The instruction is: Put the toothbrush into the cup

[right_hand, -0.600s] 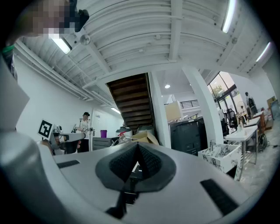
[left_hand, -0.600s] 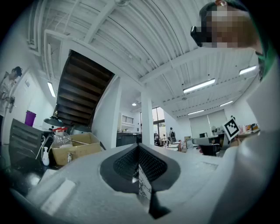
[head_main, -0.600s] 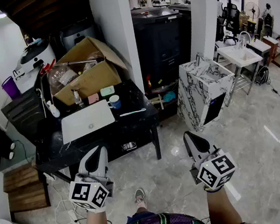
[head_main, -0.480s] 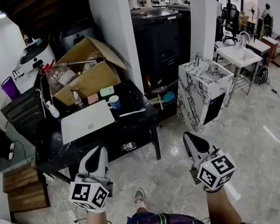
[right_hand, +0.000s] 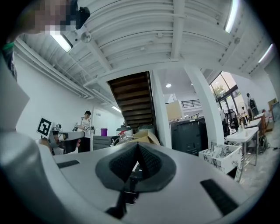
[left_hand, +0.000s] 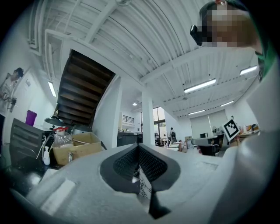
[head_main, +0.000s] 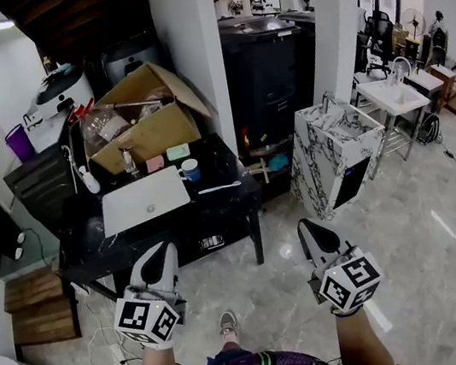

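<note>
A white toothbrush (head_main: 219, 187) lies flat near the right edge of the black table (head_main: 231, 198). A blue cup (head_main: 190, 170) stands just behind it, to its left. Both grippers hang well short of the table, over the floor. My left gripper (head_main: 158, 253) sits at lower left with its jaws pressed together and nothing between them; in the left gripper view (left_hand: 138, 148) the pads meet. My right gripper (head_main: 307, 227) is at lower right, also shut and empty, and its pads meet in the right gripper view (right_hand: 137, 151).
On the table lie a white board (head_main: 144, 198), a green sponge (head_main: 177, 151) and a small bottle (head_main: 128, 161). An open cardboard box (head_main: 148, 117) stands behind. A marble-patterned box (head_main: 333, 149) sits on the floor to the right. A white pillar (head_main: 188, 45) rises behind the table.
The view has shifted slightly; the table and its things sit a little right of and lower than before. Both grippers keep their places and stay shut.
</note>
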`<state>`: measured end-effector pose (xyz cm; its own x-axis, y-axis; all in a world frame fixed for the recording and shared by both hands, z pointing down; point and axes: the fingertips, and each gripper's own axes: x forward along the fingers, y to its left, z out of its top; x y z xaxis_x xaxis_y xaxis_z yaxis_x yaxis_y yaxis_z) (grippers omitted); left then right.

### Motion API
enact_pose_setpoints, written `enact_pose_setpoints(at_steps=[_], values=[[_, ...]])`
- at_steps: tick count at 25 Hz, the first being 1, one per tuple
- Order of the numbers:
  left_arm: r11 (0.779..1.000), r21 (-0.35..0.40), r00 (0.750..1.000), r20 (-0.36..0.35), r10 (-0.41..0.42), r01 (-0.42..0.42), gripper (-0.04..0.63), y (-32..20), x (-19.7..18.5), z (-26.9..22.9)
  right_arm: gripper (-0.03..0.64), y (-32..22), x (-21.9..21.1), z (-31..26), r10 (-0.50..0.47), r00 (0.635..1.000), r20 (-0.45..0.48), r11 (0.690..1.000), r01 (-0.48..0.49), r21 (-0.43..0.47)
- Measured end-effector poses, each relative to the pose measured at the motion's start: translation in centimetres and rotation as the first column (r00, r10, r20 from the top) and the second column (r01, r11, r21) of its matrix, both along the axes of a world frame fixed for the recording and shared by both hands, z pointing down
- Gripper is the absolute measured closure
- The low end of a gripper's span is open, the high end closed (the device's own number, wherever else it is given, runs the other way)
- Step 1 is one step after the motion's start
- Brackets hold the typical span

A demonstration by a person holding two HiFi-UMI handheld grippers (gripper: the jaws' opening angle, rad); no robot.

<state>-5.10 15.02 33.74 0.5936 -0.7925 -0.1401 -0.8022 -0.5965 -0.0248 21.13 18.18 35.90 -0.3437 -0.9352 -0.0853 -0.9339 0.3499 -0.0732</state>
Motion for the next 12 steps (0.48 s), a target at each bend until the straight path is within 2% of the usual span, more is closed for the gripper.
enact_pose_setpoints(at_steps=[4, 12], values=[[1.0, -0.001, 1.0, 0.004, -0.004, 0.004, 0.578, -0.4, -0.2, -0.3, 0.617, -0.4, 0.0, -0.5, -0.014, 0.999, 0.036, 1.0, 0.013, 0.016], [1.0, -0.01, 1.0, -0.001, -0.01, 0.01, 0.578, -1.8, -0.4, 0.2, 0.617, -2.2, -0.3, 0.0, -0.016, 0.999, 0.034, 1.0, 0.016, 0.006]])
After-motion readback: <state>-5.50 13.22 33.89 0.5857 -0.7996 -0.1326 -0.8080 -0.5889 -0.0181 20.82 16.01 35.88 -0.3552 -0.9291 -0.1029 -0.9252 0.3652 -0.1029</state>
